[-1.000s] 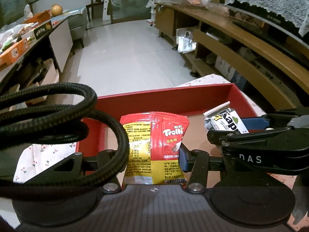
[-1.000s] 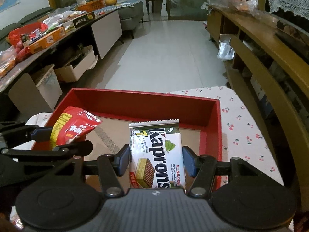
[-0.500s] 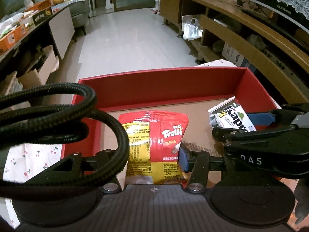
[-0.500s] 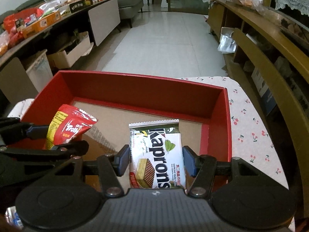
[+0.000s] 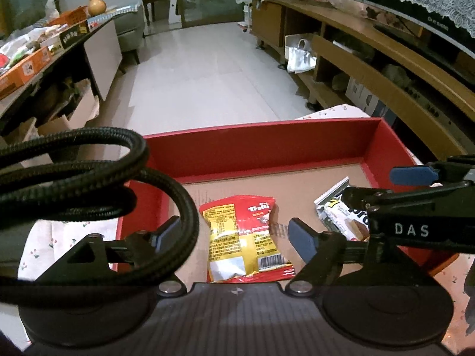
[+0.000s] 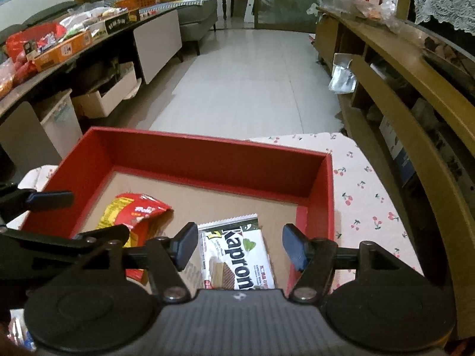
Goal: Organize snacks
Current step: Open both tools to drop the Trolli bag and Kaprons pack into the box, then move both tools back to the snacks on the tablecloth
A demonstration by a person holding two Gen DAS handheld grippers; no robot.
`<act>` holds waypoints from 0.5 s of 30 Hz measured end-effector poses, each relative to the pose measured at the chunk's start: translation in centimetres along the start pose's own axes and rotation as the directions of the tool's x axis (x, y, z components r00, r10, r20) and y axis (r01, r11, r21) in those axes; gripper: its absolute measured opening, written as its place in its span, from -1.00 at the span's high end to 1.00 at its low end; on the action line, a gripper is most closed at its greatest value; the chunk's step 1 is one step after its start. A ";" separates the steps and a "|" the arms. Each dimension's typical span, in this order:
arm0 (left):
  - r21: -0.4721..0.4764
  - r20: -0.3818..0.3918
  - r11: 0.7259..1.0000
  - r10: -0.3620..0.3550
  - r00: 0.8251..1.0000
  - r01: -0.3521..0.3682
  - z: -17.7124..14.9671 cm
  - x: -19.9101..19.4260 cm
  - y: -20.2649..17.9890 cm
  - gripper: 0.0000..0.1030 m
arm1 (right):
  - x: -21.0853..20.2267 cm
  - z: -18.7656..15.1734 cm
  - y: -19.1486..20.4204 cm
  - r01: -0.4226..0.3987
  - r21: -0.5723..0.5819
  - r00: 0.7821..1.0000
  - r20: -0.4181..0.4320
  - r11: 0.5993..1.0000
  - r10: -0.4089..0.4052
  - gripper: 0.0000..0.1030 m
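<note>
A red box (image 5: 267,148) with a brown cardboard floor stands on the table. A red and yellow Trolli bag (image 5: 243,237) lies flat on its floor. My left gripper (image 5: 234,228) hangs just over the bag, its jaws opening, with both pads clear of it. To its right a white Kaprons wafer pack (image 6: 237,255) lies on the floor near the box's right wall (image 6: 314,207). My right gripper (image 6: 240,235) straddles the pack, jaws opening, with gaps on both sides. The near end of each packet is hidden by the gripper body.
A black braided cable (image 5: 89,178) loops across the left wrist view and hides the box's left side. A cherry-print cloth (image 6: 365,195) covers the table. A wooden shelf unit (image 6: 415,95) runs along the right, and a counter with snack boxes (image 6: 59,50) runs along the left.
Both grippers' jaws have spread apart. The Trolli bag and the Kaprons pack, gripped before, now lie loose on the box floor.
</note>
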State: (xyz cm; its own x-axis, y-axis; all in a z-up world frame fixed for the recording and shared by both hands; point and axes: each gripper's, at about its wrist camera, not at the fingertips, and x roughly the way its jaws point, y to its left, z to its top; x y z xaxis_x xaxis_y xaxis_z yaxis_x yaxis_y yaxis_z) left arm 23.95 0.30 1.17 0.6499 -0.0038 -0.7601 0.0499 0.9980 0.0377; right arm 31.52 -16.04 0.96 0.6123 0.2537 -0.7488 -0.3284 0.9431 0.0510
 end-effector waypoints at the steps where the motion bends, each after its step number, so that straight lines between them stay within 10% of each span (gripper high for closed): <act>1: 0.000 0.001 1.000 0.000 1.000 0.000 0.0 -0.2 0.1 -0.62 | -0.4 0.0 0.0 0.001 0.001 1.000 0.006 1.000 -0.001 -0.57; 15: -0.051 -0.004 0.998 -0.047 0.999 0.047 -3.0 -4.9 1.8 -0.66 | -6.8 -4.1 2.9 -0.060 -0.031 0.998 -0.002 0.998 0.060 -0.57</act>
State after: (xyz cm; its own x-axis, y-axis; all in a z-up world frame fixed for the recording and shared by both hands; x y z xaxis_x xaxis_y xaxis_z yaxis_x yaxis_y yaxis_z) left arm 18.60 2.31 3.01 0.6436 -0.0506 -0.7637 0.0419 0.9986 -0.0309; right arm 23.42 -15.94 3.50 0.5902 0.3097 -0.7455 -0.3871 0.9189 0.0753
